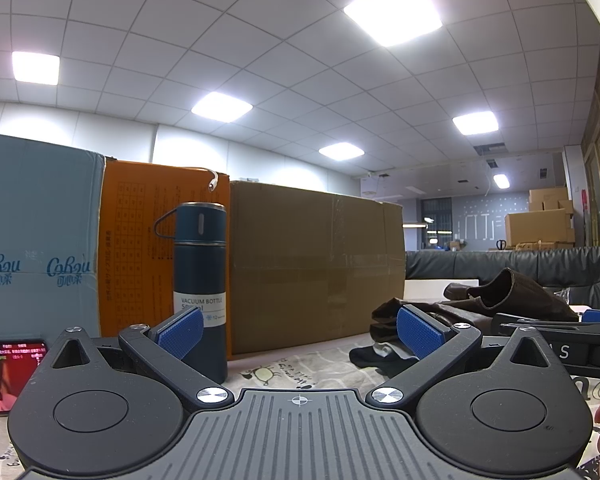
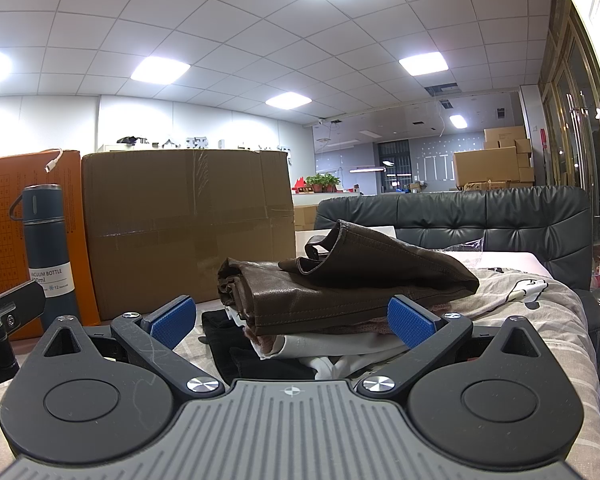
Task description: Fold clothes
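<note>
The pile of clothes point(image 2: 340, 300) lies straight ahead of the empty, wide-spread right gripper point(image 2: 292, 320), while the equally wide, empty left gripper point(image 1: 300, 332) sits off to the pile's left, farther away.

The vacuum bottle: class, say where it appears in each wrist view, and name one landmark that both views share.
Left wrist: vacuum bottle stands left of centre, behind the left finger.
Right wrist: vacuum bottle at far left.
Shared landmark: brown cardboard box just right of it.
</note>
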